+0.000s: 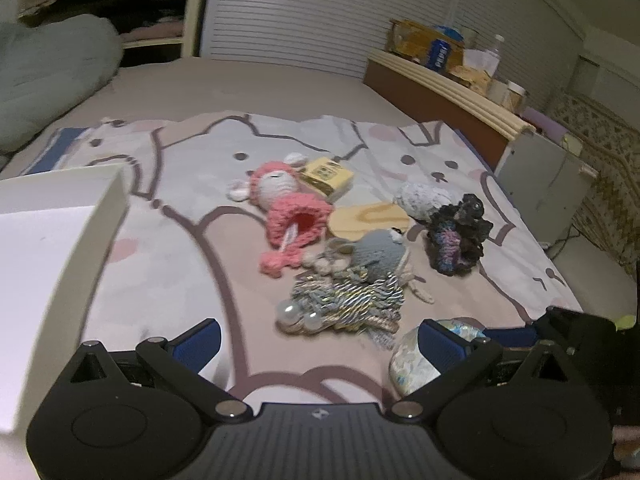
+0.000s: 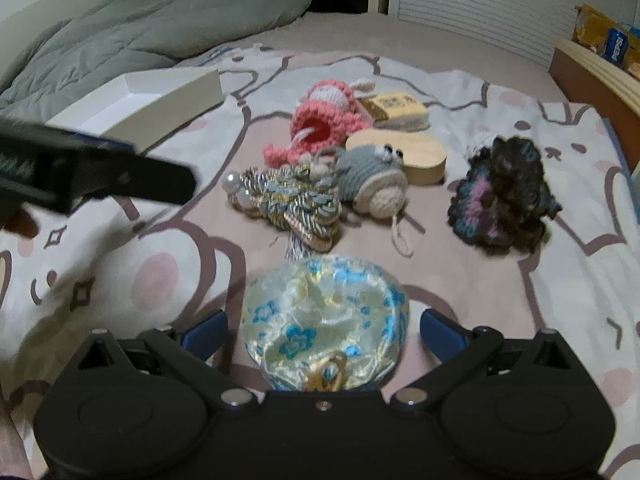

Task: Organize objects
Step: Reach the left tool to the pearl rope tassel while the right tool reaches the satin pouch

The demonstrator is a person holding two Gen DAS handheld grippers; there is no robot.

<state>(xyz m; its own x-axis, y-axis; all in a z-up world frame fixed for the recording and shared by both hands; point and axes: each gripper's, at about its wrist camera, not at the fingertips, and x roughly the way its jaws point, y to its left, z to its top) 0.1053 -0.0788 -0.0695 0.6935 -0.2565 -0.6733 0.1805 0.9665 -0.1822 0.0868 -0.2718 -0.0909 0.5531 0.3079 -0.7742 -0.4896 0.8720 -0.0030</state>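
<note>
**Bed items, two grippers over the pile**

Pouch, round, pale silk with blue flowers: lies on the sheet between the spread fingers of my right gripper. Jaws wide, blue pads clear of the fabric on both sides; nothing gripped.

Left gripper: jaws wide apart, nothing between them, over bare sheet. From it I see the pouch's edge behind its right finger.

All other places given from the pouch, in the right view:

- Tassel, gold and blue cord with pearl beads: just beyond the pouch, its fringe near the pouch's far edge.
- Grey doll, crochet, googly eyes: beyond, touching the tassel's right side.
- Wooden box, oval: behind the grey doll.
- Pink doll, crochet: farther back, left of the wooden box.
- Yellow box: farthest back, beside the pink doll.
- Dark crochet piece, purple and blue centre: beyond and right, apart from the rest.
- White tray, open: far beyond and left.
- Grey quilt: behind the tray.
</note>
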